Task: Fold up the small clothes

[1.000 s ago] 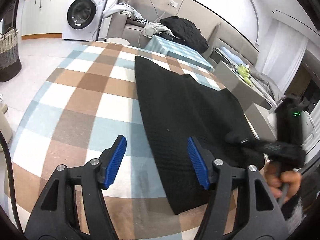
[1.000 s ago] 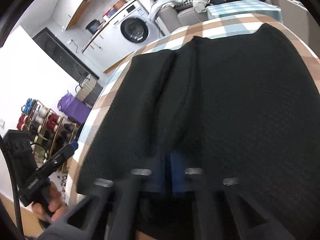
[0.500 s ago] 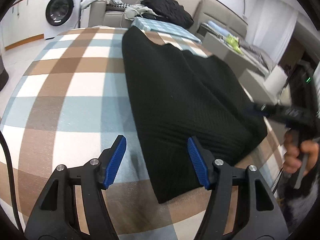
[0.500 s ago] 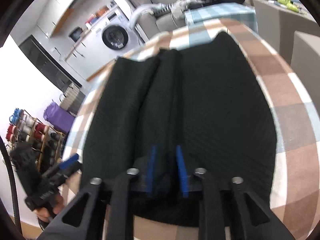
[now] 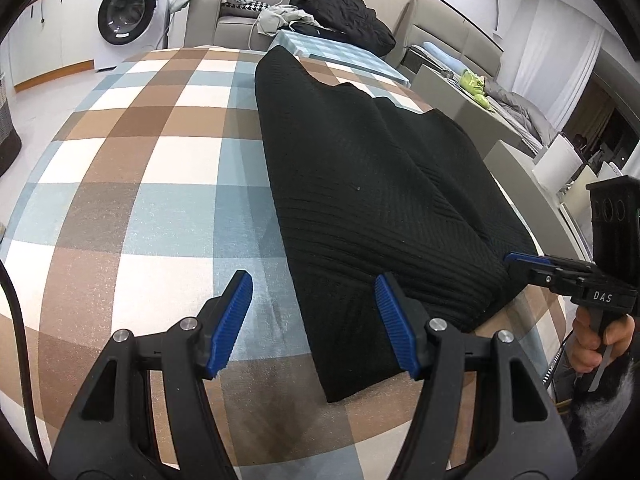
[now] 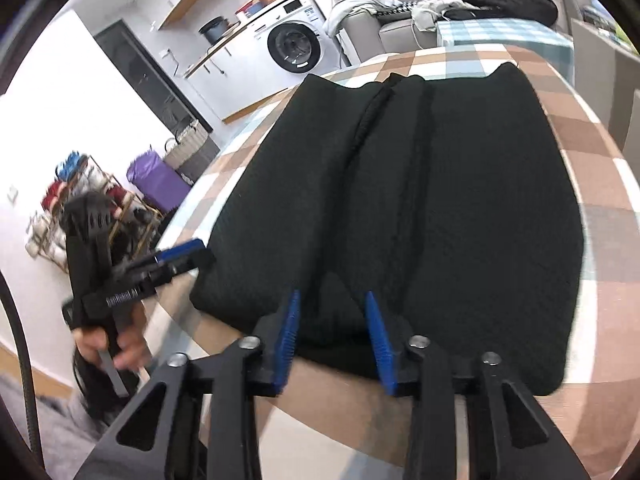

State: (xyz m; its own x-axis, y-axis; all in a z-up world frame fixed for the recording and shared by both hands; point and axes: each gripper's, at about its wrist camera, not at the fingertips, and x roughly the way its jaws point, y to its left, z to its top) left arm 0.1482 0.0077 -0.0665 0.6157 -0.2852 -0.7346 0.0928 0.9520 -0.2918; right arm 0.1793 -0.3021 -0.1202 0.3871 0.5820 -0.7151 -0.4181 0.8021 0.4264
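A black knit garment [image 5: 372, 184] lies flat on a plaid-covered table [image 5: 140, 184], folded lengthwise with a ridge down its middle [image 6: 380, 184]. My left gripper [image 5: 312, 320] is open and empty, its blue pads straddling the garment's near left corner just above the cloth. My right gripper [image 6: 332, 332] is open and empty at the garment's near hem. It shows at the right of the left wrist view [image 5: 532, 264]. The left gripper shows at the left of the right wrist view [image 6: 176, 258].
A washing machine [image 5: 128, 16] stands behind the table. A sofa with piled clothes [image 5: 340, 12] is at the back. A basket and a shoe rack [image 6: 80, 200] stand on the floor to the left. Grey cabinets [image 5: 472, 120] are close on the right.
My right gripper was shut on the garment's hem and has opened and let it go, pulling back slightly. My left gripper has stayed open and shifted closer to the garment's near left corner.
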